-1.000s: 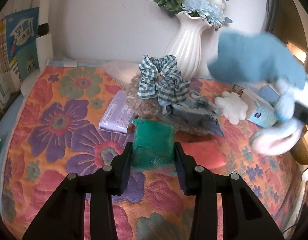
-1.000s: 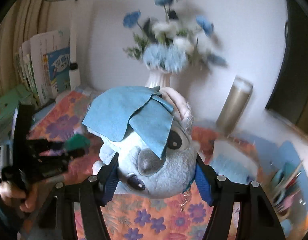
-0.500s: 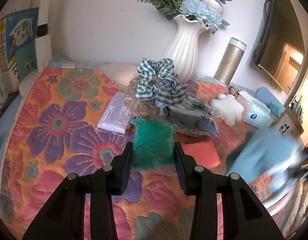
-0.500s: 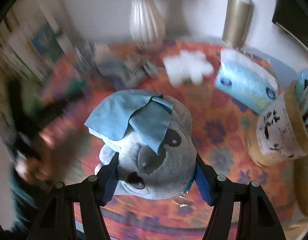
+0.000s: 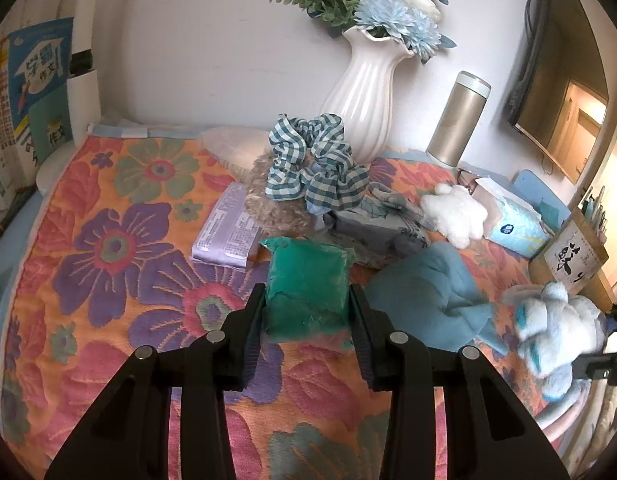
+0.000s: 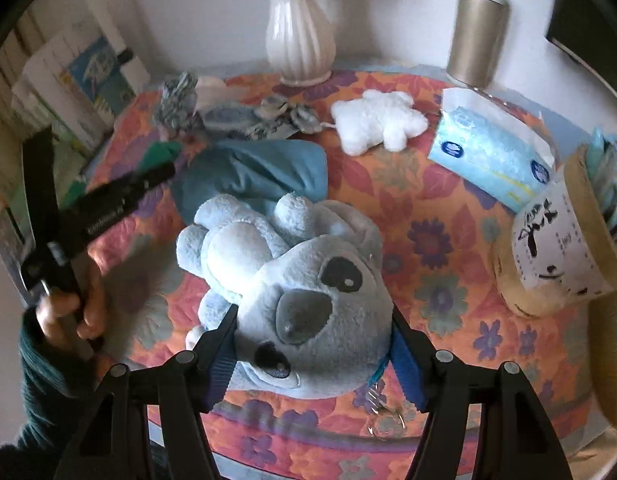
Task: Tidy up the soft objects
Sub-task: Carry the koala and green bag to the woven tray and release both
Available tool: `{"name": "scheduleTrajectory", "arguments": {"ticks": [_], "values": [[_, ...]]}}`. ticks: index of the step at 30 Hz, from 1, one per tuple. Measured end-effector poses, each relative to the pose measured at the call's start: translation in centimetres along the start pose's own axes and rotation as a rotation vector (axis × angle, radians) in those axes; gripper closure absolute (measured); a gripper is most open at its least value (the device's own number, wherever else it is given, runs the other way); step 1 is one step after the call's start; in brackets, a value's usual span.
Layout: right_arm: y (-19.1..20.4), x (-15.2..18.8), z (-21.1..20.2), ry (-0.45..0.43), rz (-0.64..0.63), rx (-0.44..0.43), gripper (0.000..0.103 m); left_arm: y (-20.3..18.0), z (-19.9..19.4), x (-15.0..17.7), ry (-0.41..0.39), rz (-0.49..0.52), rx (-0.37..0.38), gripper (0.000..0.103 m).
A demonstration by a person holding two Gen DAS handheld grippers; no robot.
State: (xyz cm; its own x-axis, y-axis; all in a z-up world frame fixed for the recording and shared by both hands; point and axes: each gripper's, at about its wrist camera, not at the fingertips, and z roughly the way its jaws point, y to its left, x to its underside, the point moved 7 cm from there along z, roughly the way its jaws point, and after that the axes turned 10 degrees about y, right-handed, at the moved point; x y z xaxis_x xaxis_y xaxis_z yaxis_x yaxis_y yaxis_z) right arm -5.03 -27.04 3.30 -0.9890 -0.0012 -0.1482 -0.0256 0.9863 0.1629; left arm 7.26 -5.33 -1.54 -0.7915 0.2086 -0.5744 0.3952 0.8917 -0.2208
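In the left wrist view, the left tongs (image 5: 307, 316) occupy the lower centre of the frame. They are closed partway on a green soft packet in clear wrap (image 5: 306, 286); both pads press its sides. The packet projects upward in the frame beyond the fingertips, above the bench covered with an orange quilted cloth with purple flowers (image 5: 108, 248).

Above the packet lie a lilac printed packet (image 5: 226, 234), a blue-and-white checked fabric scrunchie (image 5: 312, 164) on a tan fuzzy item (image 5: 268, 208), and a grey patterned cloth (image 5: 372, 224). A white ribbed vase of blue and white flowers (image 5: 366, 92) and a gold cylindrical flask with a white cap (image 5: 458, 120) stand in the upper centre and upper right.

In the right wrist view, the right tongs (image 6: 314, 354) sit at the lower centre, opened fairly wide around the head of a pale blue plush dog with a grey nose (image 6: 304, 292). Both blue pads bear on the sides of the head. The plush body extends toward the upper left of the frame, and its large blue ear (image 6: 260, 172) lies spread on the cloth above it.

A white fluffy star-shaped toy (image 6: 378, 122) lies in the upper centre, apart from the plush. A light blue tissue pack (image 6: 494, 152) and a tan holder with a printed label (image 6: 564, 248) occupy the right side. At the left edge, a hand (image 6: 74, 304) holds the other tool.
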Motion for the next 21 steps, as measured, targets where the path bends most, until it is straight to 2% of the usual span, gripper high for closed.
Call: {"name": "scheduleTrajectory", "arguments": {"ticks": [2,5,7,11,16,18,21], "values": [[-0.5,0.6,0.7,-0.014,0.042,-0.018,0.035,0.0,0.0,0.0,0.000,0.001,0.000,0.067],[-0.2,1.9,3.3,0.053,0.083,-0.074,0.034,-0.1,-0.1,0.1,0.002,0.007,-0.001,0.067],[0.1,2.8,4.3,0.081,0.069,-0.080,0.033,-0.4,-0.1,0.2,0.004,0.017,-0.002,0.067],[0.3,3.0,4.1,0.052,0.071,-0.076,0.023,-1.0,-0.4,0.5,0.007,0.039,-0.015,0.067],[-0.3,2.8,4.0,-0.003,0.091,-0.129,0.023,-1.7,-1.8,1.9,0.016,0.033,-0.001,0.067],[0.1,2.7,3.6,-0.053,0.079,-0.137,0.034,-2.0,-2.8,2.8,0.011,0.018,0.015,0.067],[0.6,3.0,2.8,-0.089,0.056,-0.134,0.038,-2.7,-4.6,3.5,-0.005,0.012,0.039,0.067]]}}
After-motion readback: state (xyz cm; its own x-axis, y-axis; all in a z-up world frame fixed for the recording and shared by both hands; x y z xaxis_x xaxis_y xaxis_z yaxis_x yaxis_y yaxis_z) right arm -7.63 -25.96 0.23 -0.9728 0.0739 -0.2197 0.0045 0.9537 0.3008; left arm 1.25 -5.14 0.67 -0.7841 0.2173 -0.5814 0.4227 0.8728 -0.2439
